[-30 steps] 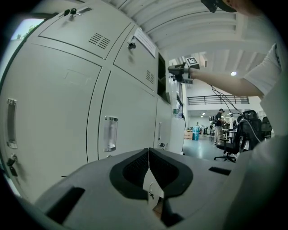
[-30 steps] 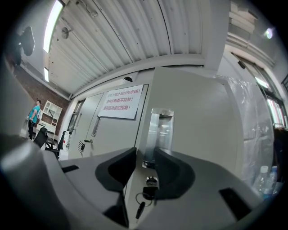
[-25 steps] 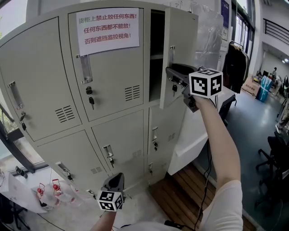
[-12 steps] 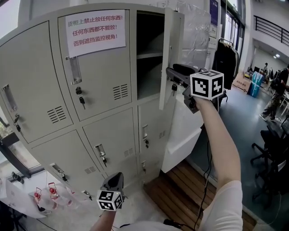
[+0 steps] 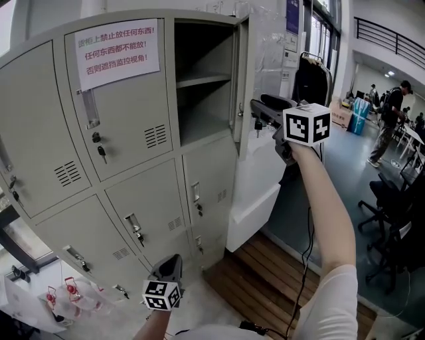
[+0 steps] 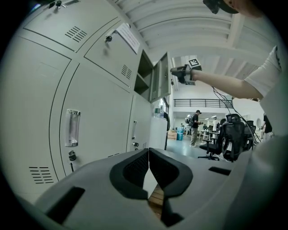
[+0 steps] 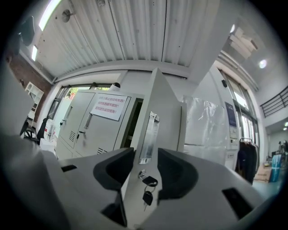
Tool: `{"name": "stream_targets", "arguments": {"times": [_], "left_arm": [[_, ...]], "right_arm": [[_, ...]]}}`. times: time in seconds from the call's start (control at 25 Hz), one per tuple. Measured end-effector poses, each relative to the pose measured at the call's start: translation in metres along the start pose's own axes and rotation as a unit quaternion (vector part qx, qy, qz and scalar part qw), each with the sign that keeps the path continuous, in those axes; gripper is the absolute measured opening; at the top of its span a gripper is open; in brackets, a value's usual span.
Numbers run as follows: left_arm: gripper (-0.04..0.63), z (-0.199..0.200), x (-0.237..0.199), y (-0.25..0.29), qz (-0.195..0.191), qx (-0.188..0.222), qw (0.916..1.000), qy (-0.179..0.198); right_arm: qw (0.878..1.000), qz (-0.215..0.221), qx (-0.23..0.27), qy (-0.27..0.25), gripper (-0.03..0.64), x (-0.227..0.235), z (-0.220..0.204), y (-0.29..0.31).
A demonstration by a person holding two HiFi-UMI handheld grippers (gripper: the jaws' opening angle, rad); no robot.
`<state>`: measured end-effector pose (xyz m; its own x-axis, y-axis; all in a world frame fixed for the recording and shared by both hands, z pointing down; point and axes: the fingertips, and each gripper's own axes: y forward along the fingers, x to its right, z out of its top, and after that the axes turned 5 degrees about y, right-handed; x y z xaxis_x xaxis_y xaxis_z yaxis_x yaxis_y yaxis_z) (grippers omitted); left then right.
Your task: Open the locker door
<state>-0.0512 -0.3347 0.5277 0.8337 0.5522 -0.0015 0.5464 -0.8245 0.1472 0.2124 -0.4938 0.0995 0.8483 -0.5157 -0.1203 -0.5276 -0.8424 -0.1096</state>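
Head view, right gripper (image 5: 260, 113) at 1 o'clock, jaws parted astride swung-out locker door (image 5: 244, 66) edge, left gripper (image 5: 170, 261) at 6 o'clock, jaws pressed together, empty.

A white paper notice (image 5: 119, 45) taped to an upper closed locker door (image 5: 126, 133) carries three lines of red Chinese print: 货柜上禁止放任何东西!任何东西都不能放!否则遮挡监控视角! The cubes on the left gripper (image 5: 172, 259) and the right gripper (image 5: 255, 106) bear black-and-white square code patterns. A dark poster (image 5: 292, 13) further back is too small to read.
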Motion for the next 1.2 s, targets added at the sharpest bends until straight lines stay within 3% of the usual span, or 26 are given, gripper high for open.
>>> {"name": "stream_targets", "arguments": {"times": [0.28,0.48,0.76,0.96,1.2], "left_arm": [[0.011,0.002,0.019,0.011,-0.021,0.002,0.9998,0.002],[0.011,0.006,0.03,0.019,-0.033,0.005,0.9994,0.005],[0.011,0.006,0.045,0.028,-0.051,0.003,0.9987,0.008],[0.011,0.007,0.047,0.03,-0.054,0.003,0.9985,0.01],[0.011,0.01,0.043,0.026,-0.051,0.004,0.9986,0.012]], "right_arm": [[0.995,-0.094,-0.008,-0.024,0.147,0.048,-0.003,-0.037],[0.989,-0.148,0.002,-0.01,0.114,0.082,-0.004,-0.065],[0.985,-0.171,-0.01,-0.003,0.114,0.099,-0.015,-0.088],[0.982,-0.187,0.003,0.008,0.038,0.101,-0.013,-0.1],[0.98,-0.199,-0.003,0.025,0.014,0.103,-0.017,-0.107]]}}
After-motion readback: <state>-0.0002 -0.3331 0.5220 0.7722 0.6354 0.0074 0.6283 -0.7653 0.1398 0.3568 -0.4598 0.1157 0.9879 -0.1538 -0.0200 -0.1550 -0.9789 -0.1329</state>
